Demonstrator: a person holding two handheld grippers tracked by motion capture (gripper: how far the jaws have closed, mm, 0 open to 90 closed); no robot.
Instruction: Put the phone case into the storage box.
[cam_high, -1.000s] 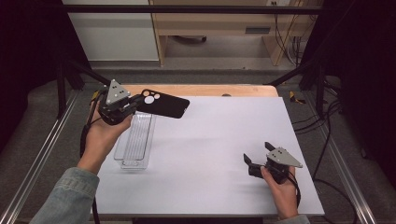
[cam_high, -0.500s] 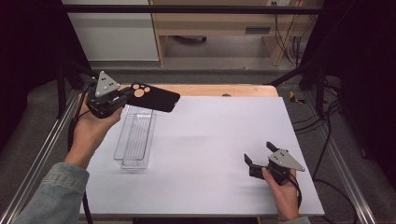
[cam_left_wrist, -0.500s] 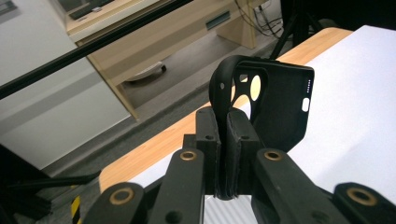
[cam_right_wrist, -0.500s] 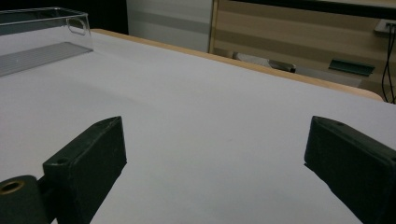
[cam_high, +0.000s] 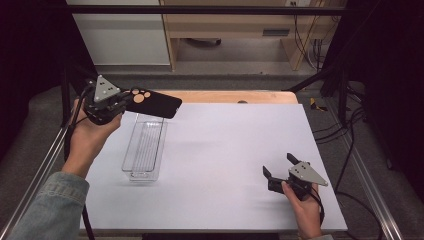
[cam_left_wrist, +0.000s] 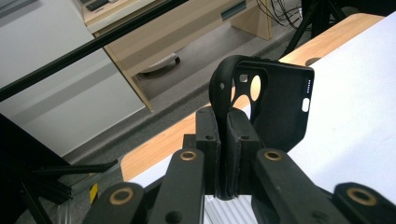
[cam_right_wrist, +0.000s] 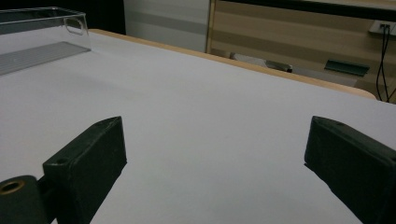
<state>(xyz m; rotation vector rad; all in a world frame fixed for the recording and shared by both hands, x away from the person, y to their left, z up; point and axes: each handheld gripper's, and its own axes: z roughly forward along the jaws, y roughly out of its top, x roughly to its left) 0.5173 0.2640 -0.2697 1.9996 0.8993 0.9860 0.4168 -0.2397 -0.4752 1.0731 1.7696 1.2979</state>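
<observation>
My left gripper (cam_high: 121, 102) is raised above the far end of the clear tray (cam_high: 144, 149), clamped on the black phone case (cam_high: 154, 103); my right gripper (cam_high: 278, 172) rests low on the table (cam_high: 225, 150), jaws spread, holding nothing.

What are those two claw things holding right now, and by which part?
The left gripper pinches a black phone case by its edge at the camera-hole end, holding it in the air near the clear tray. The right gripper is open and holds nothing.

Phone case (cam_left_wrist: 275, 107) edge hidden between tool jaws
</observation>
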